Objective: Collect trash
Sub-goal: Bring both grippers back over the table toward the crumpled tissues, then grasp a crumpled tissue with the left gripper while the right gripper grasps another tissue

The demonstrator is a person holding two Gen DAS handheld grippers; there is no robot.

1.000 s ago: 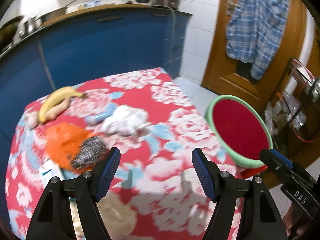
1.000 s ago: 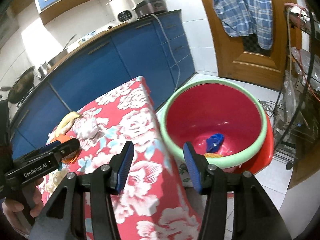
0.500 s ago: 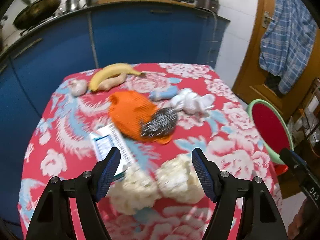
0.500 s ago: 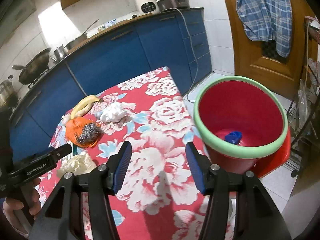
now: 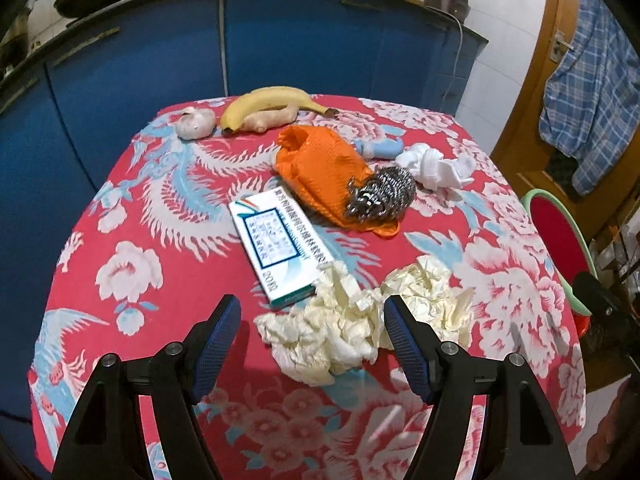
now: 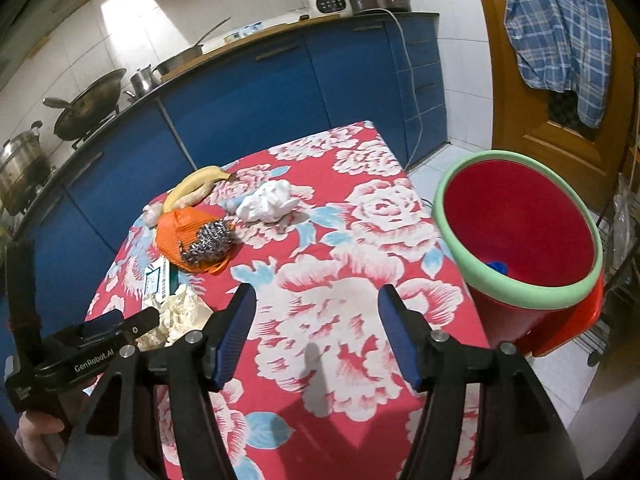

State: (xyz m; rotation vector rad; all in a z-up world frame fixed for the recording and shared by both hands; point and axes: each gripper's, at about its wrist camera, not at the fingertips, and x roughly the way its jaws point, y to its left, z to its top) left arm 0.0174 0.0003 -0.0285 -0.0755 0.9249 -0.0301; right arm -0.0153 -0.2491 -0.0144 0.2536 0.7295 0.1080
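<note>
Left gripper (image 5: 312,338) stood wide open over the near edge of the table (image 5: 132,208), pads clear of everything, holding nothing. Crumpled cream paper (image 5: 352,320) lay on the cloth between and just beyond its fingertips (image 5: 224,320), not pinched.

Left to right on the table: garlic bulb (image 5: 195,122) at the far left corner, banana (image 5: 272,101) along the far edge with a ginger root (image 5: 272,117) against it, white-and-blue box (image 5: 280,246) mid-table touching the paper, orange mesh bag (image 5: 320,168) with a steel scourer (image 5: 380,196) on it, white wad (image 5: 436,166) toward the right edge.

Right gripper (image 6: 316,336) was over the near right part of the table, jaws opening, nothing between them, touching nothing.

Red bin (image 6: 520,240) with green rim stood on the floor just off the table's right edge, something blue inside.
</note>
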